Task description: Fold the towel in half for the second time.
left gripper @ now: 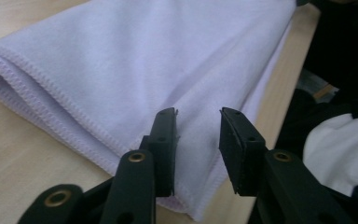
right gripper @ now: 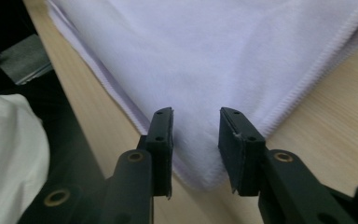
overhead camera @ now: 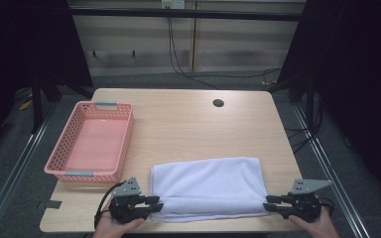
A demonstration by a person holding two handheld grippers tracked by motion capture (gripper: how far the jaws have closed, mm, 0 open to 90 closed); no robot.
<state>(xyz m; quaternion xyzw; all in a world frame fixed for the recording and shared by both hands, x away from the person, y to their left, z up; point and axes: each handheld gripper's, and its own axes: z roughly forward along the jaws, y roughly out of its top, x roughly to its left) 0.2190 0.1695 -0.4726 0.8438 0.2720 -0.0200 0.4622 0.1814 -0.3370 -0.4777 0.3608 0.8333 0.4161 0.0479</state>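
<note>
1. At the left, a pink basket (overhead camera: 90,144) is seen on the worktop (overhead camera: 188,124), just beyond the left hand-held gripper (overhead camera: 156,203) and slightly to its outer side, with its long axis running away from the person.

2. The left hand-held gripper is held low at the near left corner of a folded white towel (overhead camera: 208,186). In the left gripper view its jaws are parted by a moderate gap, and the towel's corner (left gripper: 186,186) lies under and between them. No pad is seen pressing on the cloth, so nothing is gripped.

3. The towel is laid flat between the two hand-held grippers, near the front edge of the worktop. Its long axis runs from one hand-held gripper to the other, across the worktop. Its stacked, stitched edges are seen in the left gripper view on the side facing the basket.

4. The right hand-held gripper (overhead camera: 272,204) is held at the near right corner of the towel. In the right gripper view its jaws are likewise parted by a moderate gap, with the towel's corner (right gripper: 196,163) between them and unclamped.

5. The two hand-held grippers point inward, toward each other, along the towel's long axis.
</note>
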